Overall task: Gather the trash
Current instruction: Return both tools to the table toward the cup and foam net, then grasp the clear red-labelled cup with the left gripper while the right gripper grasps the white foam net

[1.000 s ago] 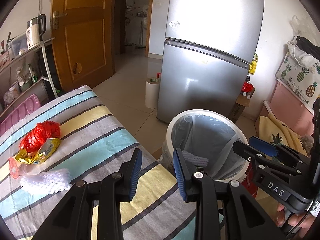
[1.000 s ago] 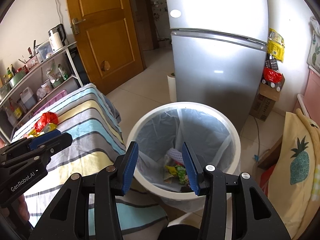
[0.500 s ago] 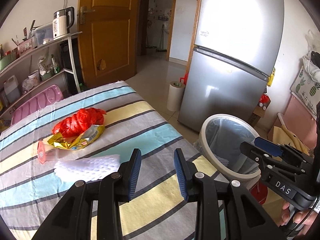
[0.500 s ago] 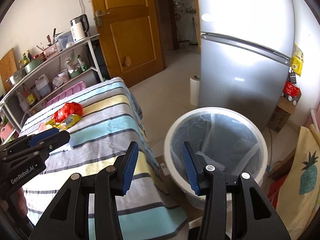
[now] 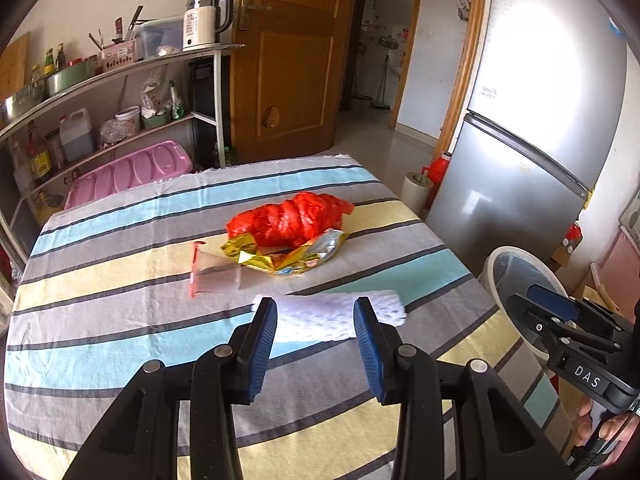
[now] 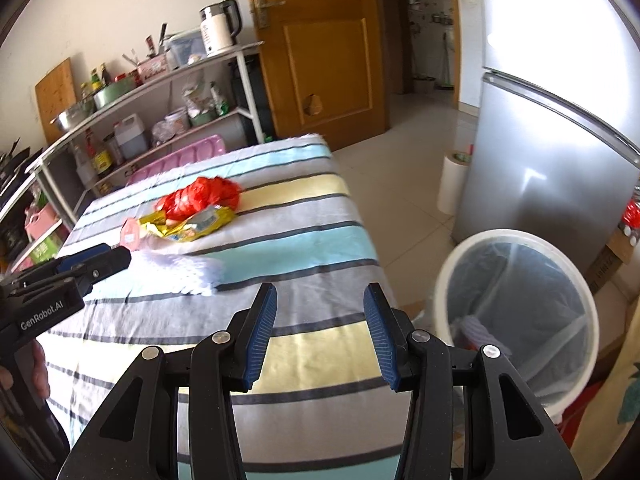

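Observation:
Trash lies on the striped table (image 5: 120,344): a white foam net sleeve (image 5: 320,314), a clear plastic cup with a red lid (image 5: 214,276), a gold snack wrapper (image 5: 292,256) and a red plastic bag (image 5: 292,218). My left gripper (image 5: 316,344) is open and empty, just short of the foam sleeve. My right gripper (image 6: 320,334) is open and empty over the table's near right edge. The white lined trash bin (image 6: 516,320) stands on the floor to the right and holds some trash. The foam sleeve (image 6: 180,270), wrapper (image 6: 192,228) and red bag (image 6: 200,198) show in the right wrist view too.
A silver fridge (image 5: 540,140) stands behind the bin (image 5: 516,276). A metal shelf rack (image 5: 120,92) with a kettle, bottles and a pink tub lines the far wall. A wooden door (image 5: 292,72) is beyond the table. A paper roll (image 6: 452,184) stands on the tiled floor.
Both grippers swung left from over the bin toward the table. The left gripper now faces the trash pile, close to the foam sleeve. Both stayed open and empty.

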Motion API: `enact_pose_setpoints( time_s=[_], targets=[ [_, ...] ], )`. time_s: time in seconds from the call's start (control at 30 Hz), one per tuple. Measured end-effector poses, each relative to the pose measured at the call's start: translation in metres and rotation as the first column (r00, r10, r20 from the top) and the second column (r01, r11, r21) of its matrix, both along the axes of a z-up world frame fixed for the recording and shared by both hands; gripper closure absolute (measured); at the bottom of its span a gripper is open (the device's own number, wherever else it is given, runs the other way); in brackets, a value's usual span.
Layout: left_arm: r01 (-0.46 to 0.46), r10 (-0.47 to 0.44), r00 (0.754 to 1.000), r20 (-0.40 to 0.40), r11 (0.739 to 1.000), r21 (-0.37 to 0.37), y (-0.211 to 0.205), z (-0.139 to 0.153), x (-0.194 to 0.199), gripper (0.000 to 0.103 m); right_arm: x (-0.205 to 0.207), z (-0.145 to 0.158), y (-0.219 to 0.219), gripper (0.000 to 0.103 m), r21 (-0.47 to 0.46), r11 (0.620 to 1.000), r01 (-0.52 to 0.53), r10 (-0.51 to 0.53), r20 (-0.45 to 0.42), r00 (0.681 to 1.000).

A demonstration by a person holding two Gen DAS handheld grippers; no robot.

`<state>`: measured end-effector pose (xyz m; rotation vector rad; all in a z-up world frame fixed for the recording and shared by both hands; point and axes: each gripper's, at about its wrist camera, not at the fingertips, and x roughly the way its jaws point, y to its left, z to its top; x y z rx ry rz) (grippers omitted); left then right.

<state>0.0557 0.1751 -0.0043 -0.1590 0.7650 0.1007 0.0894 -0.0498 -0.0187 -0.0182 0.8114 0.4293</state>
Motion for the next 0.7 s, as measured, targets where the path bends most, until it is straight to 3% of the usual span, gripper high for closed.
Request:
enact_pose_setpoints(
  time_s=[0.37,0.57,0.7],
  targets=[
    [-0.062,0.062,0.998,-0.019,0.998,-0.015,0.046,-0.008,-0.004,0.061,0.01,-0.009,0.06,0.056,0.023,0.978,-0.207,0.208,-0.042,0.977],
    [-0.067,0.066,0.997,-0.025,0.998,-0.012,0.056,-0.01,0.001,0.06,0.026,-0.014,0.086,0.053,0.099,0.947,-0.305,0.313,-0.074,0.947],
    [-0.082,0.081,0.996,-0.03,0.996,-0.028,0.066,-0.012,0.003,0.06,0.027,-0.014,0.109,0.05,0.057,0.92,-0.387,0.39,-0.052,0.92]
  ],
)
